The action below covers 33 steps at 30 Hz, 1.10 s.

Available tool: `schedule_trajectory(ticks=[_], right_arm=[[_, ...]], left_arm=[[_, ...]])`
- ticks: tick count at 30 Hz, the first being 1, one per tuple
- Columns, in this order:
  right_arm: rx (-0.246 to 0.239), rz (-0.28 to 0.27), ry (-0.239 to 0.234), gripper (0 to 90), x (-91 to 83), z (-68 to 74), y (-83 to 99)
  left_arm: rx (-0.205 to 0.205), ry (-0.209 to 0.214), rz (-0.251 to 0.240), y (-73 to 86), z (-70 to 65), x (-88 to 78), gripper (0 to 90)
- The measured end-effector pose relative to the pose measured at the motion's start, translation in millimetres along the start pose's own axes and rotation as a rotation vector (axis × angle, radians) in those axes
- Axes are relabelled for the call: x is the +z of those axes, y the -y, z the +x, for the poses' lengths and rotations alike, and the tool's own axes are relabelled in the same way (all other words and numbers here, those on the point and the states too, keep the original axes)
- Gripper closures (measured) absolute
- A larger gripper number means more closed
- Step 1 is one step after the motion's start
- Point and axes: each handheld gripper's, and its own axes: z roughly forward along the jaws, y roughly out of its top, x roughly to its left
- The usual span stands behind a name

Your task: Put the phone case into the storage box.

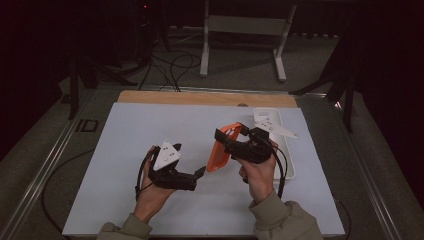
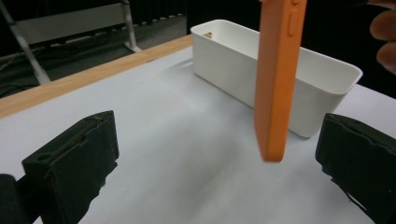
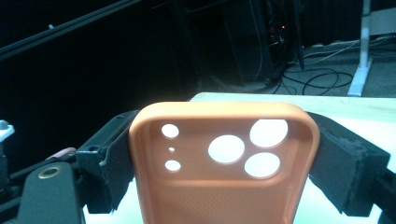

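So the right gripper has its two black jaws clamped on the sides of an orange phone case, one jaw on each long edge. In the right gripper view you get a really clear look at it: the case faces the camera with its hollow inside showing, camera cutouts up top, and the foam pads pressed tight against both edges. It's held up off the table, tilted a bit in the high view, with the lower end hanging down toward the white mat.

The left gripper sits just to the left of the case with jaws spread wide, nothing between them touching. From the left gripper view the case hangs edge-on, roughly upright, between the two open jaws but nearer the right-hand one. I think there's a small gap between the case and that jaw, though it's hard to be sure from this angle.

Behind the case there's a white rectangular bin standing on the mat near the right gripper's side. In the high view the bin is partly covered by the right hand and the gripper's grey plate.
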Motion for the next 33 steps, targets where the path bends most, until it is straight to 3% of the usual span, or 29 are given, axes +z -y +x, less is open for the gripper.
schedule_trajectory(ticks=[6,11,17,22,33], right_arm=[[-0.013,-0.003,0.015,15.8,-0.1,-1.1,-4.7],[-0.021,-0.005,0.026,15.8,-0.1,-2.0,-6.8],[-0.030,-0.005,0.038,15.8,-0.2,-3.6,-9.1],[-0.032,-0.004,0.055,15.8,-0.6,-6.0,-10.9],[-0.050,-0.004,0.079,15.8,-1.0,-8.2,-15.5]], left_arm=[[-0.007,-0.024,-0.006,4.3,16.1,-11.3,0.3],[-0.015,-0.019,-0.013,7.8,27.4,-19.6,0.3],[0.004,-0.030,-0.005,17.8,39.6,-28.4,0.3],[0.002,-0.060,0.014,31.1,48.7,-33.8,0.3],[-0.021,-0.097,-0.012,66.8,65.5,-49.7,0.3]])
